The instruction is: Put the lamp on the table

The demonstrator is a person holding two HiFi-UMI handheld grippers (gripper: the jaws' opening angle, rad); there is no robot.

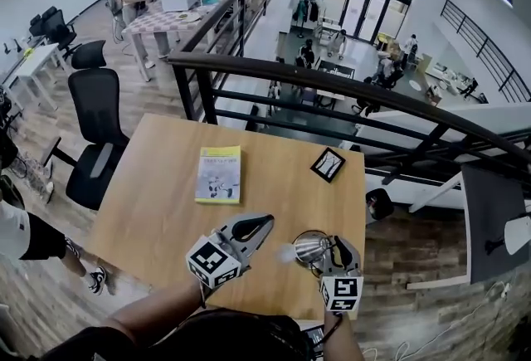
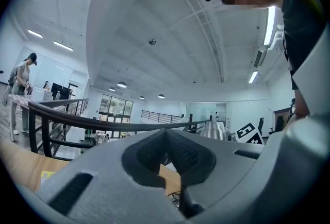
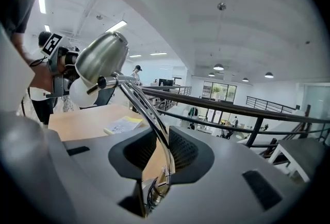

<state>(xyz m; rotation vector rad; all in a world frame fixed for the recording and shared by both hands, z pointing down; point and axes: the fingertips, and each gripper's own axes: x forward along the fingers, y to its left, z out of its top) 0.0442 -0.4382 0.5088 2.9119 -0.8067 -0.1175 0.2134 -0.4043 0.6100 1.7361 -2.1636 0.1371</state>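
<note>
The lamp (image 1: 309,248) is a chrome desk lamp with a round shade and a white bulb. It hangs over the near edge of the wooden table (image 1: 166,210). My right gripper (image 1: 333,248) is shut on its thin metal arm. In the right gripper view the lamp arm (image 3: 147,112) runs up between the jaws to the lamp shade (image 3: 103,55). My left gripper (image 1: 262,222) is just left of the shade, shut with nothing in it. In the left gripper view the left gripper (image 2: 166,136) has its pads together, and the lamp (image 2: 214,129) shows to the right.
A yellow book (image 1: 219,174) lies mid-table and a small black framed card (image 1: 328,164) sits at the far right. A black railing (image 1: 332,85) runs behind the table, above a drop to a lower floor. An office chair (image 1: 95,131) stands left of the table.
</note>
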